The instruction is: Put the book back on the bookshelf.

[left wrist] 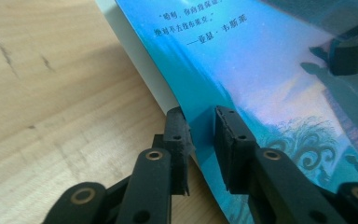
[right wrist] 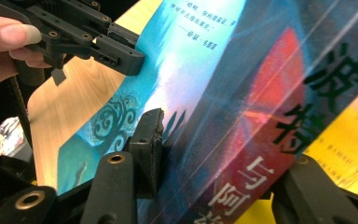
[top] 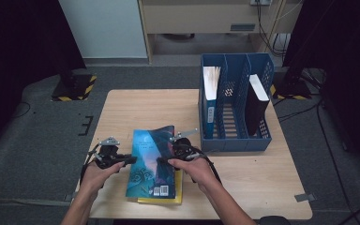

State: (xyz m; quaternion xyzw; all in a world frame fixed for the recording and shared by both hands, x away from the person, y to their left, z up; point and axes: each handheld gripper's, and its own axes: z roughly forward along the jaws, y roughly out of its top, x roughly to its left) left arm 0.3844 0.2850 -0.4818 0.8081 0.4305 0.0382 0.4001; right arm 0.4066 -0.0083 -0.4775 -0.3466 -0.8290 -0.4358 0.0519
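Grippers hold the blue book [top: 152,161] from both sides. My left gripper [left wrist: 200,140] pinches its left cover edge, and my right gripper [right wrist: 214,154] clamps its spine side, above the yellow book [top: 178,197].

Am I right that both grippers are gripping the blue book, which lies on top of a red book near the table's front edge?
Not quite: in the high view the book underneath is yellow, not red. Both the left gripper and right gripper do grip the blue book.

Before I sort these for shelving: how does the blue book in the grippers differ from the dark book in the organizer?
The blue book lies flat atop a yellow book; the dark book stands upright in the blue organizer. The blue book's cover is bright and illustrated; the dark book's is plain black. Both are paperbacks.
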